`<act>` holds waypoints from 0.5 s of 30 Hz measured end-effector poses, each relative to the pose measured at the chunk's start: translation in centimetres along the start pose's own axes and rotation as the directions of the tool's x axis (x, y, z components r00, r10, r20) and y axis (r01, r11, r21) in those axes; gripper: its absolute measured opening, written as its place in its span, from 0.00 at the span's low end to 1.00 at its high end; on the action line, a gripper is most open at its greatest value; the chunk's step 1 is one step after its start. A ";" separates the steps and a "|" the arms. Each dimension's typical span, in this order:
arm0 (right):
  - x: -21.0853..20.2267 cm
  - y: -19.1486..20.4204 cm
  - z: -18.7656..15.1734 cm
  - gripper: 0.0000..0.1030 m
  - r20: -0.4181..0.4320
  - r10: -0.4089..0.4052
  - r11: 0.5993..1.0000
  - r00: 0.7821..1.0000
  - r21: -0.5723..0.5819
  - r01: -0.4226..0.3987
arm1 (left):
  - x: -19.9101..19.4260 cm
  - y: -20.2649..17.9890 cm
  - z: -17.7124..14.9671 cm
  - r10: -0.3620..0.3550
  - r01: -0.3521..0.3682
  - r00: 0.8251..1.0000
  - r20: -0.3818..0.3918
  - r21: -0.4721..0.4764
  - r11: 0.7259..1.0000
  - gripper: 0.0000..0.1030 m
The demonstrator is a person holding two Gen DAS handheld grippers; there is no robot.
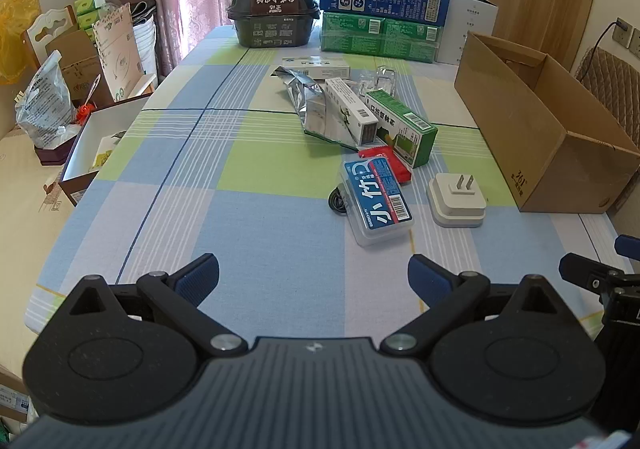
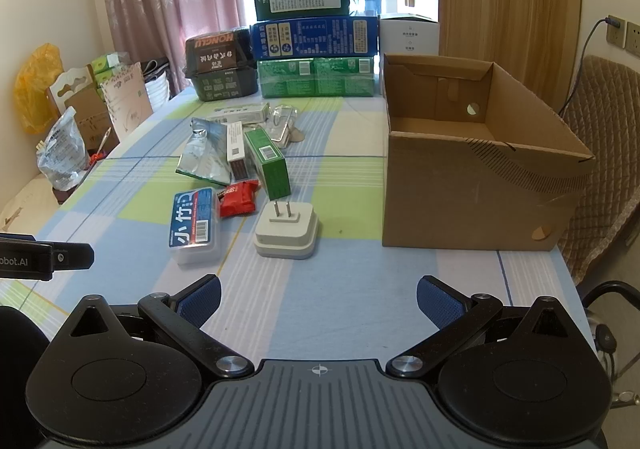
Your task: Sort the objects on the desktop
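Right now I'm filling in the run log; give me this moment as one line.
left gripper: open, empty | right gripper: open, empty | cardboard box: empty | white plug adapter: on table, untouched

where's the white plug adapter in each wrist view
Left wrist view: the white plug adapter lies right of centre, prongs up, right of the clear floss pick box.
Right wrist view: it lies near the centre, ahead of the open right gripper.
Shared landmark: the open cardboard box stands to its right in both.
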State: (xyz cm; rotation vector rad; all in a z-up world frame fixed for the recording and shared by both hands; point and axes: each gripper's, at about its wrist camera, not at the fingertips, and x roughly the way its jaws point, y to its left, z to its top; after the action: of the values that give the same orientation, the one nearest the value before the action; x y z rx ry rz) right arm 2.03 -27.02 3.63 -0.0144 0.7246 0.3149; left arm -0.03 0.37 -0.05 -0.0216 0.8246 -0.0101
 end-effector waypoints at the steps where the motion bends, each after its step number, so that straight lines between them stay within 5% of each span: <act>1: 0.0 0.0 0.0 0.98 0.000 0.000 1.000 1.000 -0.001 0.000 | 0.0 0.0 0.0 0.000 0.000 1.000 0.000 0.000 1.000 0.96; 15: 0.0 0.0 0.0 0.98 -0.001 -0.001 1.000 1.000 -0.005 0.001 | 0.0 0.0 0.0 0.001 -0.001 1.000 0.000 -0.001 1.000 0.96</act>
State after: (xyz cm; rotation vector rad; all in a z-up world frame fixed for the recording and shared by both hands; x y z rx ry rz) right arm 2.02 -26.97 3.57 -0.0198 0.7247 0.3153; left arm -0.02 0.36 -0.09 -0.0216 0.8248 -0.0086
